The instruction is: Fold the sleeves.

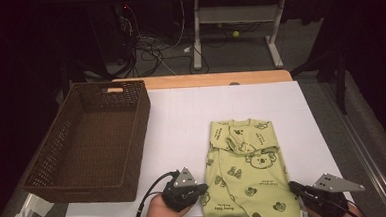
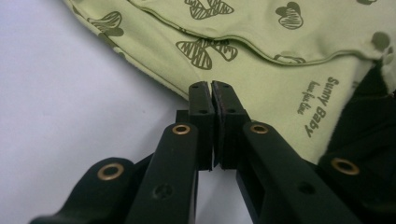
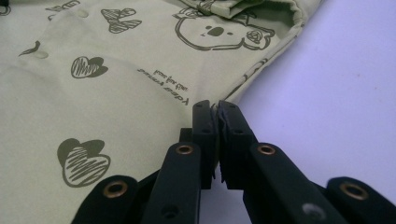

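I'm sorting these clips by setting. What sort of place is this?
Probably a lab or workshop set up for recording, not a home. A white-covered wooden table holds a brown woven wicker basket and a light green printed baby garment, while tangled cables and a metal desk frame stand on the grey floor behind.

Light-green baby garment [image 1: 247, 171] with dark koala-and-heart print; brown wicker basket [image 1: 132, 141].

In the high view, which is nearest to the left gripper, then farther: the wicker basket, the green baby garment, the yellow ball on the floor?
From the left gripper:
1. Green baby garment, right beside it.
2. Wicker basket, to its left.
3. Yellow ball, far behind the table.
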`<state>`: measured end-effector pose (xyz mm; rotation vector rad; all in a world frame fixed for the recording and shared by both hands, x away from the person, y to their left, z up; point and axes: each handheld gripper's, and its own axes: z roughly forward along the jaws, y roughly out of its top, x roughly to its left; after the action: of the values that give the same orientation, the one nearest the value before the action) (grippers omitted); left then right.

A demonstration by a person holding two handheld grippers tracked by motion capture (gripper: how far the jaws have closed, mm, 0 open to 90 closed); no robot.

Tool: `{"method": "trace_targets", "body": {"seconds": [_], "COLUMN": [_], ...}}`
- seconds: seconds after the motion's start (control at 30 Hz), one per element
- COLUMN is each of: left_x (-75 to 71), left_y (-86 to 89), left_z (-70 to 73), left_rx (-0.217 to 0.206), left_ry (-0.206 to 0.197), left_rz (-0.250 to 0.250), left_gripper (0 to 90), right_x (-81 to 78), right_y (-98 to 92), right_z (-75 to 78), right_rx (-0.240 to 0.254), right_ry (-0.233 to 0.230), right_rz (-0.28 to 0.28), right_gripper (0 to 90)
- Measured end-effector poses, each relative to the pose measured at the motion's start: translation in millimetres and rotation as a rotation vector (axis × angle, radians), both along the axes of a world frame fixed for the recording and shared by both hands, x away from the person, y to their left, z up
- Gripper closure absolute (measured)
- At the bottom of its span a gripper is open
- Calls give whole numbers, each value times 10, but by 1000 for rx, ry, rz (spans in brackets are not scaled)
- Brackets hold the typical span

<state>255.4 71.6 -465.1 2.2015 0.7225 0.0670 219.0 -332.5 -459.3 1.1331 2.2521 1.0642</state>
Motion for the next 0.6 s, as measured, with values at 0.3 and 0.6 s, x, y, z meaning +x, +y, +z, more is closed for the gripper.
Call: {"method": "trace_targets", "body": {"seconds": [0.3,0.6], "left_x": [-141,-95], "left_y": [70,161], "left_z": [-23,-34], "left_rx": [-7,-69], "left_ry": [18,5], "left_rz": [-6,52], "left_gripper": [839,529], "right_x": [-153,-147], "right_y": [32,-25], "right_z": [6,-2], "right_rx": [1,55], "right_ry": [2,-5], "right_rz": [26,-11], "right_gripper": [868,603]}}
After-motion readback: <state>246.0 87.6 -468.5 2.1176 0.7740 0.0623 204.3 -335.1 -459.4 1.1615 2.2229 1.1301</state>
